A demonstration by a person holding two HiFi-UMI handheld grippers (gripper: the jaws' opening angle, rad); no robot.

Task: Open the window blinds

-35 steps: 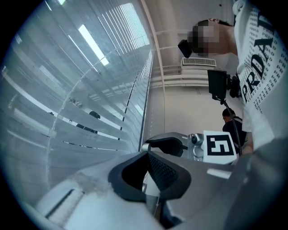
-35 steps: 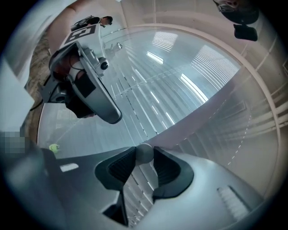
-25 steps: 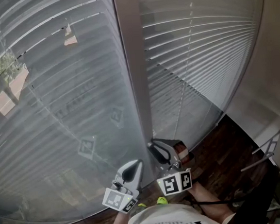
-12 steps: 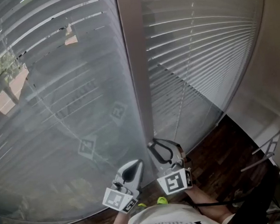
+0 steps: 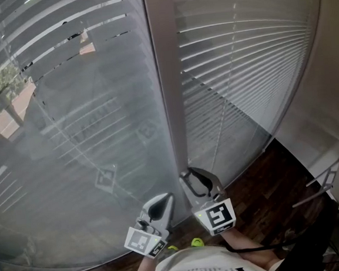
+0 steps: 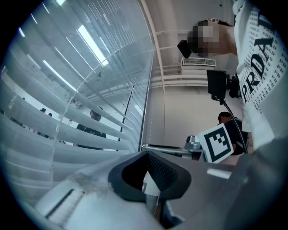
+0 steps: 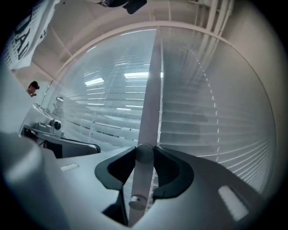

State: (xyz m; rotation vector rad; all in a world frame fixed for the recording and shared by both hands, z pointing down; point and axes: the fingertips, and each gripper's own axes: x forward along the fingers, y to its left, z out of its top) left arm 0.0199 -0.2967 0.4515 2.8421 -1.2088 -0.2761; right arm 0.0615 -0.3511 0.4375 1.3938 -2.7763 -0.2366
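Observation:
Two panels of grey slatted blinds cover the window, the left blind (image 5: 68, 123) and the right blind (image 5: 239, 61), with a grey mullion (image 5: 168, 91) between them. My right gripper (image 5: 196, 180) is at the foot of the mullion. In the right gripper view it (image 7: 145, 155) is shut on a white tilt wand (image 7: 139, 182), which runs between its jaws with the wand's capped end near the camera. My left gripper (image 5: 162, 202) hangs just left of it, close to the left blind, with its jaws (image 6: 148, 155) together and nothing in them.
Dark wood floor (image 5: 263, 194) runs under the window. A metal frame (image 5: 321, 186) stands at the right by the pale wall (image 5: 330, 88). In the left gripper view a person (image 6: 227, 119) is behind me, and the right gripper's marker cube (image 6: 219, 143) is alongside.
My right gripper has rolled around the wand; its marker cube now faces differently. The left blind's slats have tilted further, with wider gaps and more of the outside showing. The left gripper stayed still.

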